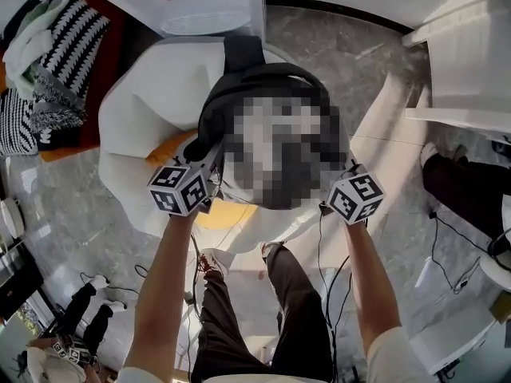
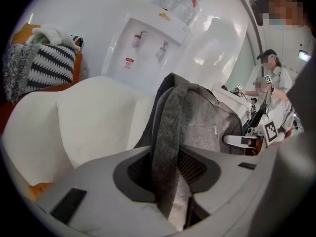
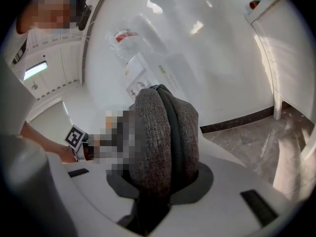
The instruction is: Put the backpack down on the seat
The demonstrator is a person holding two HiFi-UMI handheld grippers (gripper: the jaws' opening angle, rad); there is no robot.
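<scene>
Grey fabric backpack [image 2: 212, 120] is clenched in left tool [image 2: 168, 181] and right tool [image 3: 158, 181] above white rounded seat [image 1: 152, 94]; released unevenly, it could be toppled off that seat.

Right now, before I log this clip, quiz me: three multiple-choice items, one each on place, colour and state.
1. The backpack is: A over the white seat; B on the floor; C on the striped blanket.
2. Its fabric is: A red; B grey; C green.
3. The right gripper is: A open, empty; B out of view; C shut on a padded strap.
Answers: 1 A, the head view shows the seat beneath it; 2 B, both gripper views show grey weave; 3 C, the strap fills its jaws.
</scene>
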